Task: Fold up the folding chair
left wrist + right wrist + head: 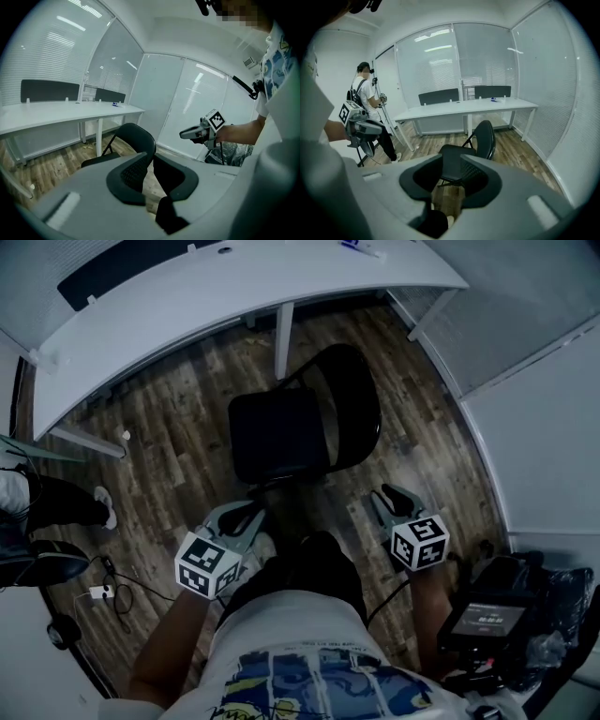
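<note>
The black folding chair (302, 420) stands unfolded on the wood floor in front of me, its seat towards me and its rounded backrest (354, 407) on the right. My left gripper (251, 517) hangs just short of the seat's near edge; its jaws stand almost together with nothing between them. In the left gripper view the chair (133, 140) shows beyond my left gripper (153, 159). My right gripper (392, 498) floats to the chair's near right, apart from it, open and empty. Through my right gripper (451, 161) the chair (480, 140) appears farther off.
A long white desk (234, 287) curves behind the chair, one leg (283, 338) close to the backrest. Another person (52, 507) stands at the left, with cables (112, 594) on the floor. A glass wall (534, 381) runs on the right; black bags and a device (502, 610) lie lower right.
</note>
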